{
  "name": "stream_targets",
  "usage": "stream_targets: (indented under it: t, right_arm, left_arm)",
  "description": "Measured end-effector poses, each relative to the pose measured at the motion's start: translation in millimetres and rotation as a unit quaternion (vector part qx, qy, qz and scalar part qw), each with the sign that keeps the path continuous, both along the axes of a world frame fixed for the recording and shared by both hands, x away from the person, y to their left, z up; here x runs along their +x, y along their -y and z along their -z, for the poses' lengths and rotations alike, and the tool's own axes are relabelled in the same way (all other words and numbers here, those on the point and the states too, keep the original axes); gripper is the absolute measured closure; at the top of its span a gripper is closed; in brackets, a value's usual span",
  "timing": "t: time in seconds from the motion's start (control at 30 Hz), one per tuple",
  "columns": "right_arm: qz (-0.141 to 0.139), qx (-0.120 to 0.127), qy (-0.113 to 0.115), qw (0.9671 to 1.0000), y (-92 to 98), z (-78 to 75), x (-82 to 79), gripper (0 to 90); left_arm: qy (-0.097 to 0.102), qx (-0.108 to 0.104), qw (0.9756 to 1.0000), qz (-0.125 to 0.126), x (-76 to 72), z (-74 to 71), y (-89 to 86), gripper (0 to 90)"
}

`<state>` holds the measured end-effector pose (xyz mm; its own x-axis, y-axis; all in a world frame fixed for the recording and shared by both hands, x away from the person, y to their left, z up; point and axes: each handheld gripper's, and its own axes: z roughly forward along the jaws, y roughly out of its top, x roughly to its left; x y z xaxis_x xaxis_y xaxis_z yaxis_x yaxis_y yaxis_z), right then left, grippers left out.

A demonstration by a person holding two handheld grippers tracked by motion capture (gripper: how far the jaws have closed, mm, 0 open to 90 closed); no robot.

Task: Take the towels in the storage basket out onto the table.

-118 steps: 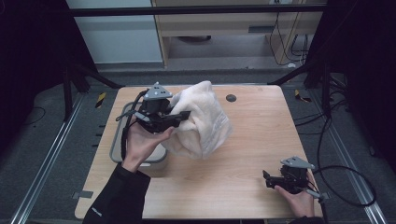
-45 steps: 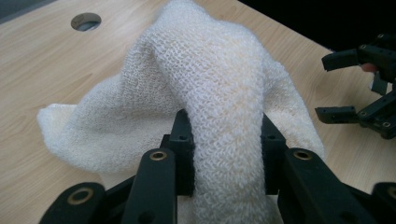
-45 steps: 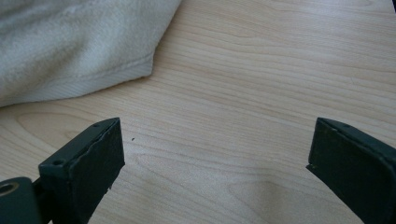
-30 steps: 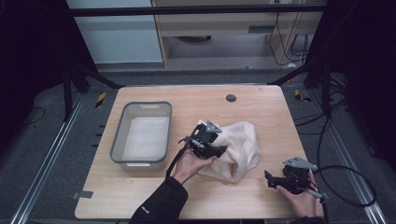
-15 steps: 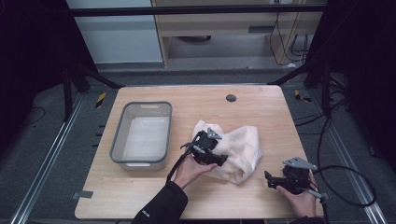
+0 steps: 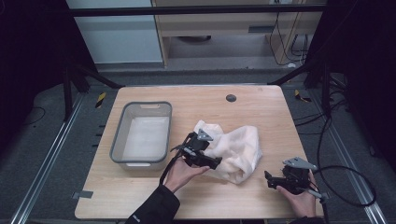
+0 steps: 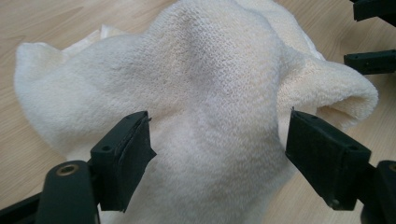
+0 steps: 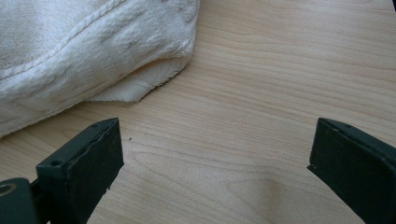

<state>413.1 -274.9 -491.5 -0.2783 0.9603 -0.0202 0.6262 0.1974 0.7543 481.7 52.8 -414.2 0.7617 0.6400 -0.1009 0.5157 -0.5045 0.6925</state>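
Note:
A cream towel [image 6: 238, 147] lies crumpled on the wooden table [image 6: 261, 107], right of centre. My left gripper [image 6: 214, 164] rests at its left edge. In the left gripper view the towel [image 7: 210, 79] bulges up between the jaws of the left gripper [image 7: 217, 135], which stand wide apart and open. My right gripper [image 6: 268, 179] sits low near the front right corner, a short way from the towel's lower right corner. In its own view the right gripper [image 8: 215, 149] is open over bare wood, with the towel's hem [image 8: 74, 51] ahead at upper left.
A grey plastic basket [image 6: 117, 140] stands on the table's left half, with nothing in it. A small dark round hole [image 6: 230, 98] marks the far middle of the table. The right gripper's jaws [image 7: 371, 60] show beyond the towel in the left gripper view.
The left gripper carried the towel from above the basket down to the table's middle and let it settle there. Its jaws now stand open. The right gripper has stayed put.

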Motion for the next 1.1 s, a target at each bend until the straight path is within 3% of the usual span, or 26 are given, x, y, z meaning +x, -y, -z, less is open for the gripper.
stream_targets:
  t: [0.17,0.53,1.1]
  right_arm:
    - [0.002,0.001,-0.001,1.0,-0.1,0.0,-0.2,2.8]
    - [0.003,0.001,-0.002,1.0,0.2,0.3,-0.5,2.7]
    - [0.0,-0.001,-0.002,1.0,0.7,1.7,-0.7,2.8]
  left_arm:
    - [0.013,-0.015,0.9998,-0.006,-8.3,-8.3,-18.1,21.0]
    - [0.037,-0.024,0.9986,-0.028,-21.8,-11.8,-59.3,20.9]
    - [0.065,-0.046,0.9934,-0.082,-38.5,-13.0,-119.4,21.2]
